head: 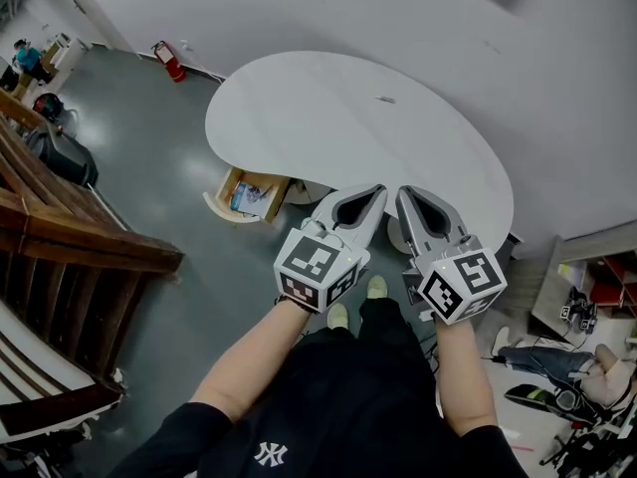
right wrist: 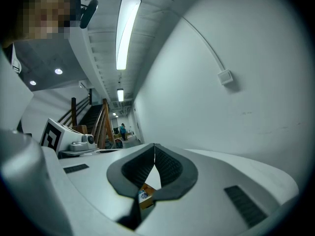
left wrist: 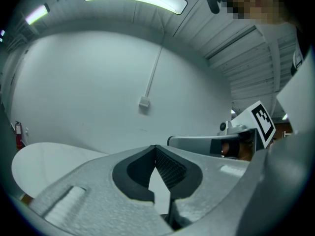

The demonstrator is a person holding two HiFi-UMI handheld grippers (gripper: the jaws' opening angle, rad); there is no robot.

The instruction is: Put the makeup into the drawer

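Note:
A white oval table (head: 328,118) stands against the wall, with a small dark item (head: 386,99) lying on its far side; it is too small to identify. Under the table's left edge a wooden drawer (head: 249,194) is pulled open with colourful things inside. My left gripper (head: 377,191) and right gripper (head: 405,194) are held side by side above the table's near edge, both shut with nothing between the jaws. In the left gripper view the left gripper (left wrist: 156,149) has its jaws meeting at the tips. The right gripper (right wrist: 154,146) is shut too, and the drawer (right wrist: 145,194) peeks through the gap beneath.
A wooden staircase railing (head: 60,227) fills the left side. A red fire extinguisher (head: 169,61) stands by the far wall. Shelving and clutter (head: 587,297) lie on the floor at the right. The person's shoes (head: 376,287) are close to the table base.

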